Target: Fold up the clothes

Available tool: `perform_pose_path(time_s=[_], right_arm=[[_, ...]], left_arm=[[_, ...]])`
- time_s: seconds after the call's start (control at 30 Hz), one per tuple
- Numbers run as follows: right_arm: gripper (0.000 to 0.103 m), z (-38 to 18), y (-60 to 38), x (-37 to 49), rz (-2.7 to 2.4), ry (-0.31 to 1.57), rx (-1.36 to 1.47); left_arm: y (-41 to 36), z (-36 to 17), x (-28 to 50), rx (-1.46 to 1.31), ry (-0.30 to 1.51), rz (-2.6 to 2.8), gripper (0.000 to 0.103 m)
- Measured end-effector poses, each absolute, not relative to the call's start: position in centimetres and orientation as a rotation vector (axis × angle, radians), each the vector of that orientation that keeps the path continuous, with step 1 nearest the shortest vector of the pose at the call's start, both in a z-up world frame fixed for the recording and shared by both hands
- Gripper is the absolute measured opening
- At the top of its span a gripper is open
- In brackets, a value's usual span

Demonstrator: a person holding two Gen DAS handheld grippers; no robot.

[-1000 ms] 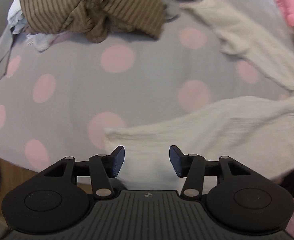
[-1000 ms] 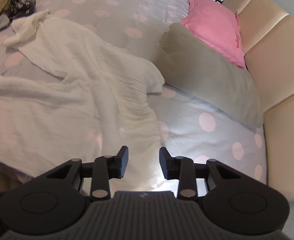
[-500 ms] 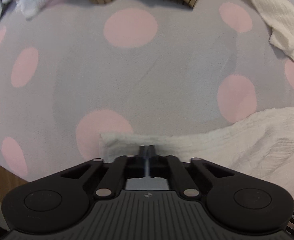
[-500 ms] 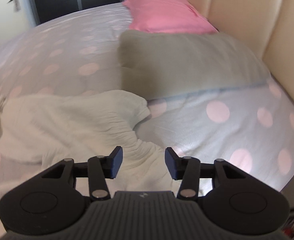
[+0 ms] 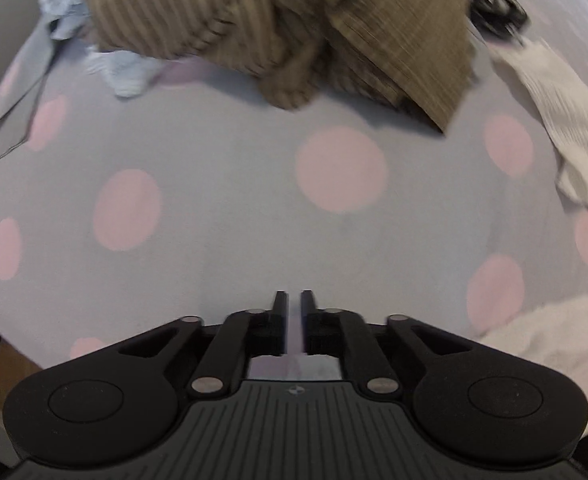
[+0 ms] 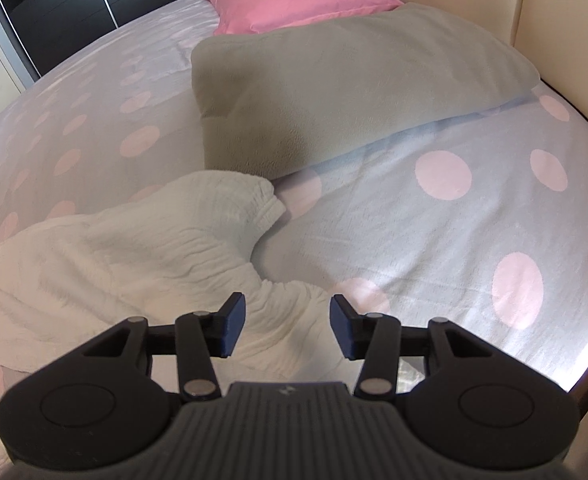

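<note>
A white crinkled garment (image 6: pixel 134 256) lies spread on the pink-dotted bed sheet (image 6: pixel 454 240). My right gripper (image 6: pixel 288 326) hangs open just above its gathered near edge, with nothing between the fingers. In the left wrist view, part of the same garment (image 5: pixel 534 344) bunches at the lower right and runs in behind my left gripper (image 5: pixel 293 304). That gripper's fingers are pressed almost together, with a pale strip of cloth showing between and under them. A loose white sleeve (image 5: pixel 566 112) trails along the right edge.
A heap of brown striped clothing (image 5: pixel 254 20) and a pale blue cloth (image 5: pixel 126 72) lie at the far side of the sheet (image 5: pixel 214 200). A grey pillow (image 6: pixel 354 80) and a pink pillow (image 6: pixel 294 0) rest against the cream headboard (image 6: pixel 554 20). Dark wardrobe doors (image 6: pixel 74 0) stand beyond.
The left gripper shut on the white garment's edge and then moved up the bed toward the brown heap. The right gripper swung toward the pillows and opened wider.
</note>
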State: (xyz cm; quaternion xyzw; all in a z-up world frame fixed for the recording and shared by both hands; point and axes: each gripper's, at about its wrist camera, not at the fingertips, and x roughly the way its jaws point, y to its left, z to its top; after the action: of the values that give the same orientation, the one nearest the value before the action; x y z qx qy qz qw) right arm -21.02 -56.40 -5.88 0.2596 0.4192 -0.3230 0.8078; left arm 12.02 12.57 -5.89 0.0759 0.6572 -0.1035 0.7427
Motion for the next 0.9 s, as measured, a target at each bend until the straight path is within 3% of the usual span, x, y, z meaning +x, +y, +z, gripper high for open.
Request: perform_pose_path(time_s=[0.07,0.37,0.4,0.43,0.5,0.53,0.57,0.9], right_arm=[[0.05,-5.9,-56.4,-20.8,-0.68,0.896,0.561],[0.051,-5.8,-55.4,-19.7,-0.638,0.898,0.522],[0.051,-5.7,-55.3,-19.6,-0.637,0.897,0.518],[0.051,-5.7,-55.2,-19.6,-0.639,0.897,0.512],[0.051,-5.6,-55.1,-19.7,-0.644,0.895,0.502],[0.051,-5.6,-55.1,-19.7,-0.647,0.896,0.501],[0.051,-5.6,-55.1,-19.8,-0.65,0.897,0.502],[0.051,-5.9,-55.5,-19.7,-0.671,0.918,0.521]], left_arm=[[11.9,-6.5,11.1,0.181,1.451,-0.272,0.056],[11.2,-9.6,9.9,0.2,1.578,-0.309,0.06],[10.9,-10.3,9.8,0.212,1.603,-0.317,0.059],[10.7,-11.0,9.6,0.227,1.624,-0.318,0.045],[10.3,-11.1,9.3,0.238,1.618,-0.316,0.033],[10.1,-10.9,9.2,0.233,1.608,-0.322,0.013],[10.0,-10.6,9.1,0.228,1.595,-0.327,0.009],[13.3,-4.6,14.1,0.196,1.389,-0.141,0.008]])
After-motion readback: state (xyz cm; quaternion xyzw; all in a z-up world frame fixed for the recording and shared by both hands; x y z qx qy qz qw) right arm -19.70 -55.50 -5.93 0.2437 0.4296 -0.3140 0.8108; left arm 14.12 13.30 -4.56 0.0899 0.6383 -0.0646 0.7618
